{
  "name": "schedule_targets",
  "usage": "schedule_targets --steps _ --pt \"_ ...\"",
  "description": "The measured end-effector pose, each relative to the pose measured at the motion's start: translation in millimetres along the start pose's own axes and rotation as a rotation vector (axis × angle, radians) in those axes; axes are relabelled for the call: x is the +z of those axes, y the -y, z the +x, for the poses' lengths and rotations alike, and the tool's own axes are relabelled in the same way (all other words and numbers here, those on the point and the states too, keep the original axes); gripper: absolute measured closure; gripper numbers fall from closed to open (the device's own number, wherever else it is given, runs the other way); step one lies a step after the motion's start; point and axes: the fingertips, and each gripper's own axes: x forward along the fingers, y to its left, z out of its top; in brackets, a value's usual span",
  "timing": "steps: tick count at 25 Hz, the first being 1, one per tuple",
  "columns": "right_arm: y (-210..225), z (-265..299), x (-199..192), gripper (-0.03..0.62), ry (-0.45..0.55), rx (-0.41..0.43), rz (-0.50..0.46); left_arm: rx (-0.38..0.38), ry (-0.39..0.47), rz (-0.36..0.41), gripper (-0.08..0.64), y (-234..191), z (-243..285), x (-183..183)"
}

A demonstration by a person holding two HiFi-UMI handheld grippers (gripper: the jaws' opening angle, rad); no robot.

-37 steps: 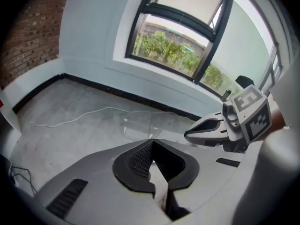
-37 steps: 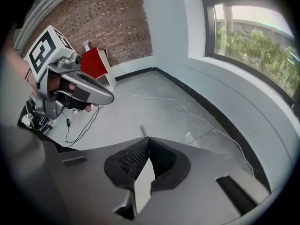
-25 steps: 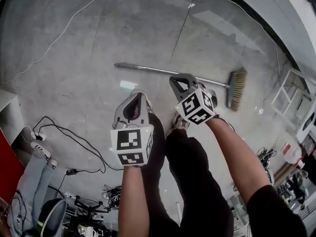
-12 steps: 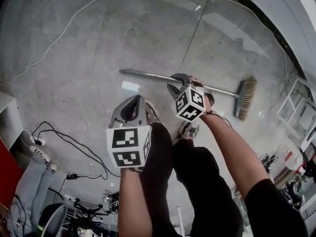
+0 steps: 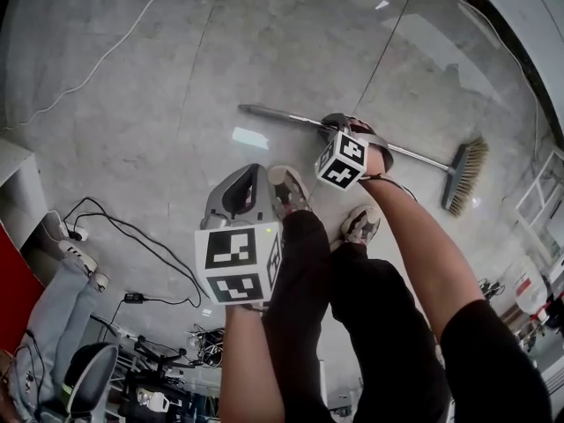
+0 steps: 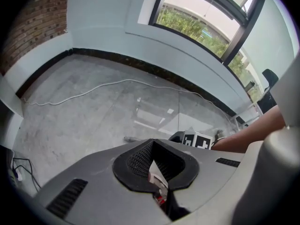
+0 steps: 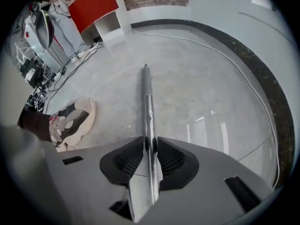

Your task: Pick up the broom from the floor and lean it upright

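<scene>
Starting far to the left of the broom (image 5: 414,152), a white cable (image 6: 123,80) runs in a long curve over the grey floor (image 5: 176,60), well apart from the tip of the handle (image 5: 264,112).

The left hand-held gripper (image 5: 253,171) hangs over the floor, nearer to the person than the broom and left of its middle. It points steeply down and does not touch the broom. In the left gripper view its two black pads (image 6: 136,161) stand together at the tips, and nothing is between them. The handle tip shows small on the floor beyond it.

Just beside this gripper, on the side toward the head of the broom, a light shoe (image 5: 289,188) stands on the floor. It is near the handle but not touching it.

The right hand-held gripper (image 5: 333,123) is down at the handle, in the left half of the broom. In the right gripper view its pads press on the shiny metal handle from both sides. It has hold of the broom with the jaws only as far apart as the handle is thick.

The broom itself lies flat on the floor. Its handle tip points to the left, and the head (image 5: 469,176) with pale bristles is at the right end, to the right of the right hand-held gripper.
</scene>
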Motion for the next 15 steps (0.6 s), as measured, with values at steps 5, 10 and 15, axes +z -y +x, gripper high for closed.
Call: schedule_targets --steps 5,10,15 --pt "-2.8 6.7 -0.7 0.528 -0.022 0.003 -0.028 -0.007 0.004 -0.003 0.554 0.3 0.2 -2.0" --pt "7.9 -14.6 4.9 0.528 -0.011 -0.027 -0.071 -0.001 0.031 0.002 0.554 4.8 0.8 0.7" --pt "22.6 -70.2 14.9 0.528 0.053 -0.061 -0.052 0.022 0.066 0.054 0.554 21.4 -17.4 3.8"
